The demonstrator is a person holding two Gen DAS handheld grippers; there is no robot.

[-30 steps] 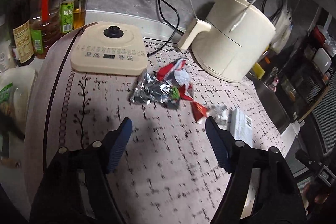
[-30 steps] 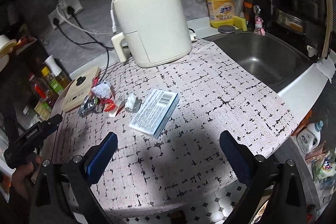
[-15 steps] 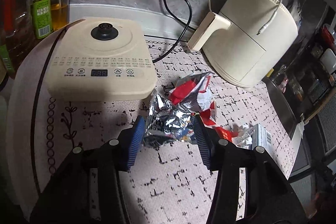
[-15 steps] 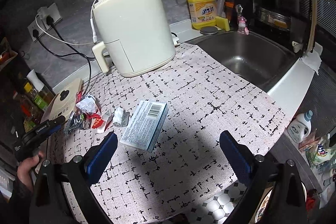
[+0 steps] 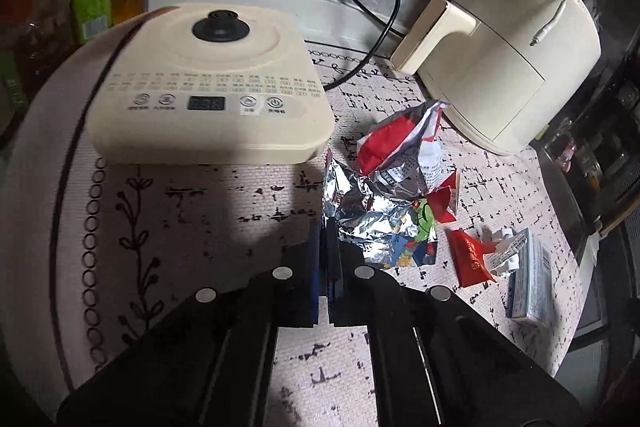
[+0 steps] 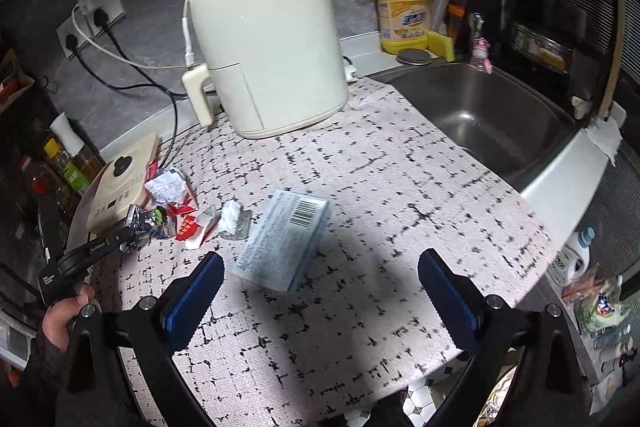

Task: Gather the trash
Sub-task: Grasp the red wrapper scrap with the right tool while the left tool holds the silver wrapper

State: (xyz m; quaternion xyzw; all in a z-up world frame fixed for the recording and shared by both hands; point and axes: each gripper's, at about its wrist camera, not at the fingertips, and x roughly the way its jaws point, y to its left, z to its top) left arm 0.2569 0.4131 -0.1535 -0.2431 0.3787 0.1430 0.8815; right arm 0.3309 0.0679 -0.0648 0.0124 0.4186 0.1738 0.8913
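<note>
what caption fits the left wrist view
Left gripper shut on foil wrapper's edge, beside a cream induction cooker.

Your left hand-held gripper (image 5: 324,235) points steeply down with its jaws pressed together, tips just off the bench. Your right hand-held gripper (image 6: 320,291) hangs tilted above that bench, jaws wide apart.

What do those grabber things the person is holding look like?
Each hand-held gripper is black, with two flat angled arms dotted with round silver bolts. The left hand-held gripper and the right hand-held gripper both end in ribbed blue rubber fingertips. Seen from the side, the left one has small white lettering on its black body. The person's left hand comes out of a dark sleeve.
</note>
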